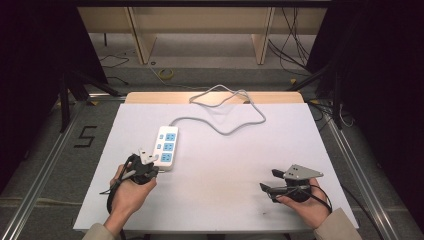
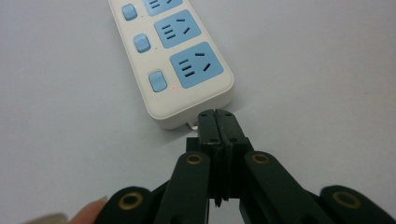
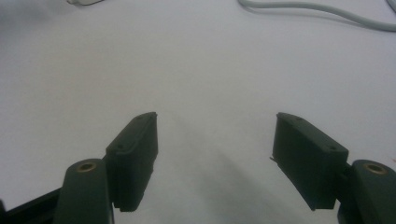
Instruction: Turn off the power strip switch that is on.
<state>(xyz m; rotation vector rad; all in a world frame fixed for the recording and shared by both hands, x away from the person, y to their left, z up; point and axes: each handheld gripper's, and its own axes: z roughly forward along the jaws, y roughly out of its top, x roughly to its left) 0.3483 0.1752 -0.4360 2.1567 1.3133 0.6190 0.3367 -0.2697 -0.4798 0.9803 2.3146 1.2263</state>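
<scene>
Three blue sockets, each with its own small blue switch beside it, run along the white power strip (image 1: 166,146), which lies flat on the white surface (image 1: 225,200) left of centre, its grey cord (image 1: 225,127) looping away toward the far edge. In the left gripper view a tiny red dot glows beside the nearest switch (image 2: 158,81), which suggests that socket is live. The left tool (image 2: 218,114) has its jaws pressed together with nothing between them, the closed tip sitting right at the strip's near end; whether it touches the casing I cannot tell. From the high view the left hand (image 1: 131,192) holds that tool just beside the strip's near end. My guess is the closed tip is meant to press a switch, and the risk lies there: the tip is as wide as a switch, so a push slightly off line could land on the casing or the socket face instead. The strip is light and unheld, so a sideways or low push would likely slide or turn it on the smooth surface rather than click anything. The right tool (image 1: 274,181) rests well apart at the right, jaws spread and empty over bare surface, too far off to steady the strip.
</scene>
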